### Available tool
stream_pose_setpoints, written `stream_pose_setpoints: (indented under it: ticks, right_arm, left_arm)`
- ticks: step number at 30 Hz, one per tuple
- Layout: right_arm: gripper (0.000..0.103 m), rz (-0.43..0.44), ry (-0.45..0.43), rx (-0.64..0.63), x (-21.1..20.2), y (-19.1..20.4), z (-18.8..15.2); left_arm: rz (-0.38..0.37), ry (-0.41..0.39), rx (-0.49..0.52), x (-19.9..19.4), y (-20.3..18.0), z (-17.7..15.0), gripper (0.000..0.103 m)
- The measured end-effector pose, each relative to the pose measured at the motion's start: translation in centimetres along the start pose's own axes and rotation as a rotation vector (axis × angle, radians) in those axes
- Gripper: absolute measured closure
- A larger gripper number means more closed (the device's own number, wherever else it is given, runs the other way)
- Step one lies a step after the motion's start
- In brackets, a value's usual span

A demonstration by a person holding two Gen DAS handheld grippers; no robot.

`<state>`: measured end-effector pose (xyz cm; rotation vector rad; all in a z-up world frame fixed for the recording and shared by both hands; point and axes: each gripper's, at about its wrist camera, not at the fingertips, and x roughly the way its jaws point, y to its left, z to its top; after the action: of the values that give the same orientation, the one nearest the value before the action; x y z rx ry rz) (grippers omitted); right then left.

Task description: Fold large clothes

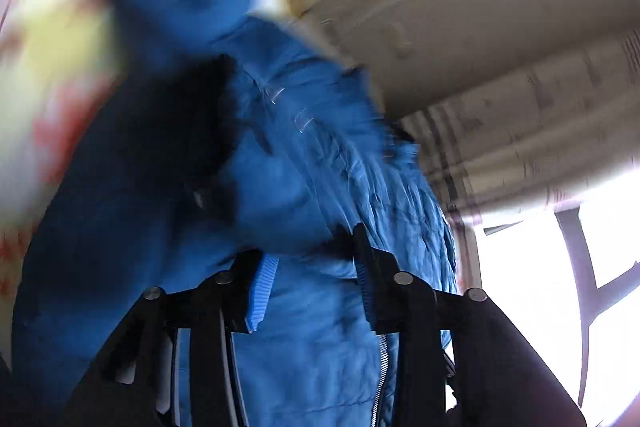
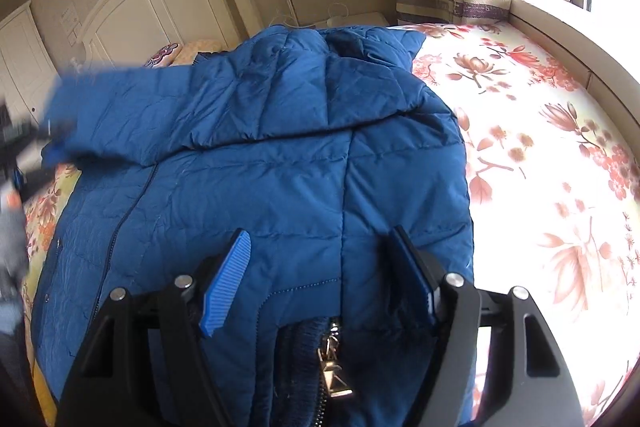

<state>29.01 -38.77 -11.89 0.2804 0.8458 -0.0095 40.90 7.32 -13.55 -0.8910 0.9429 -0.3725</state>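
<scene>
Jacket point(image 2: 256, 155) on bed point(image 2: 540, 147) | left tool point(image 1: 310, 287) seemingly clamps sleeve | right tool point(image 2: 320, 279) agape, empty

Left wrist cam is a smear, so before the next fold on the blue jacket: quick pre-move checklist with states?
1. Left gripper has fabric: cannot tell. The jacket fills the gap between its fingers, but the picture is too blurred to show a pinch.
2. Sleeve laid across the body: not ok. It is lifted and blurred at the jacket's left.
3. Right gripper free: ok. Fingers apart over the hem, nothing pinched.
4. Zipper pull clear of the right gripper's fingers: ok. It lies between them, untouched.
5. Jacket on the bedsheet: ok. The right side lies flat.
6. Room on the bed for the fold: ok. Bare sheet to the right.
</scene>
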Motion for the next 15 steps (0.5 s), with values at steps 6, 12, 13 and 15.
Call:
stream_pose_setpoints:
  ticks: [6,12,13,15]
  right_arm:
    - [0.032,-0.026,0.009,-0.014,0.1,0.3,0.0]
    - [0.033,-0.160,-0.074,-0.067,-1.7,0.8,0.7]
    - [0.033,-0.205,-0.091,-0.093,-2.1,0.7,1.3]
    - [0.033,-0.271,-0.102,-0.137,-2.2,0.6,2.6]
  left_arm:
    - [-0.060,0.008,0.018,1.6,-0.4,0.8,0.047]
    - [0.084,-0.047,0.198,3.1,-2.3,-0.4,0.073]
    - [0.085,-0.049,0.198,3.2,-2.2,-0.3,0.075]
    - [0.081,-0.056,0.209,3.5,-2.3,-0.8,0.075]
